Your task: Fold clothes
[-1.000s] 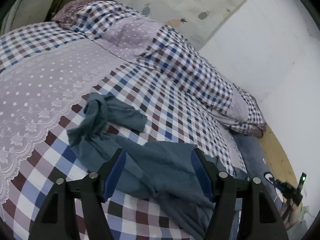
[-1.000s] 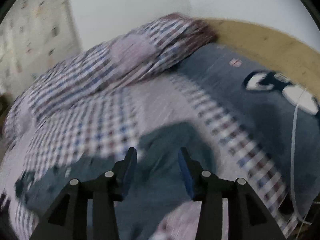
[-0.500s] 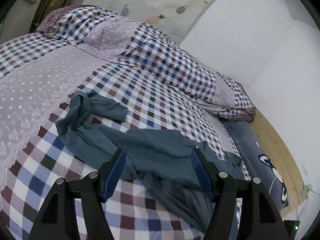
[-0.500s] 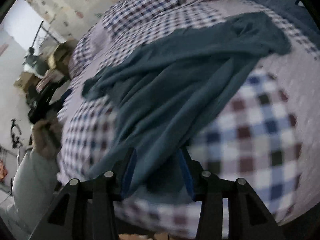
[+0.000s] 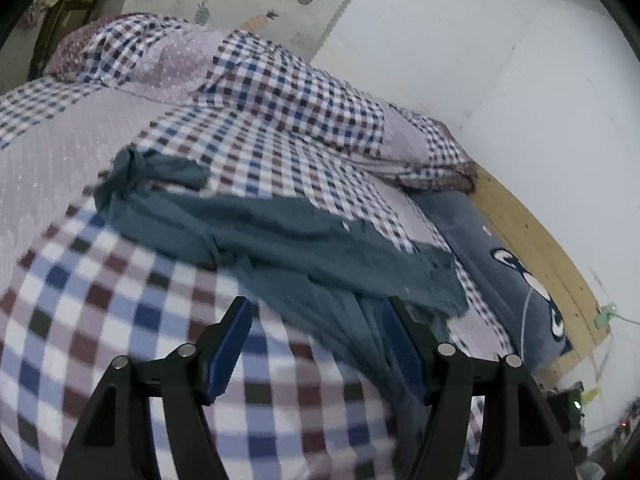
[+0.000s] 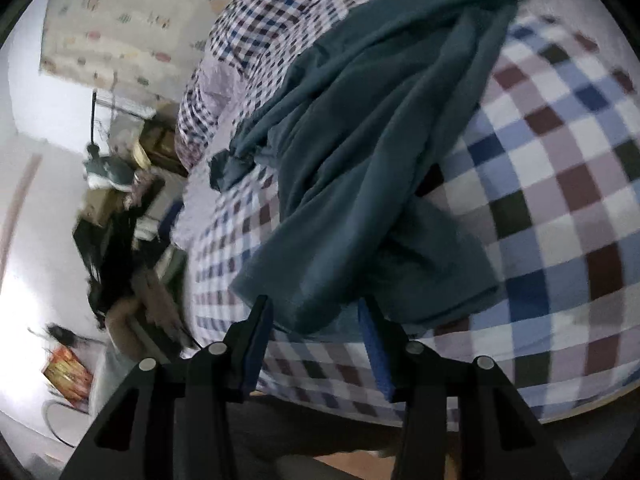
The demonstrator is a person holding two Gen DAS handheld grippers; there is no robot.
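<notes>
A crumpled teal garment [image 5: 280,236] lies spread across the checked bedspread [image 5: 100,300]. My left gripper [image 5: 318,320] is open just above the garment's near folds, which show between its blue pads. In the right wrist view the same teal garment [image 6: 360,152] runs from the upper right down to the bed's near edge. My right gripper [image 6: 316,316] is open, and the garment's lower hem hangs right at its fingertips. Neither gripper holds the cloth.
A rumpled checked duvet [image 5: 280,92] is piled at the far side of the bed against the white wall. A dark blue cartoon sheet [image 5: 516,272] and a wooden bed frame [image 5: 540,240] lie to the right. A person [image 6: 128,280] sits beside the bed by cluttered furniture.
My left gripper has dropped lower and moved right along the garment. My right gripper has shifted further toward the bed's near edge, and the hem now sits at its fingertips.
</notes>
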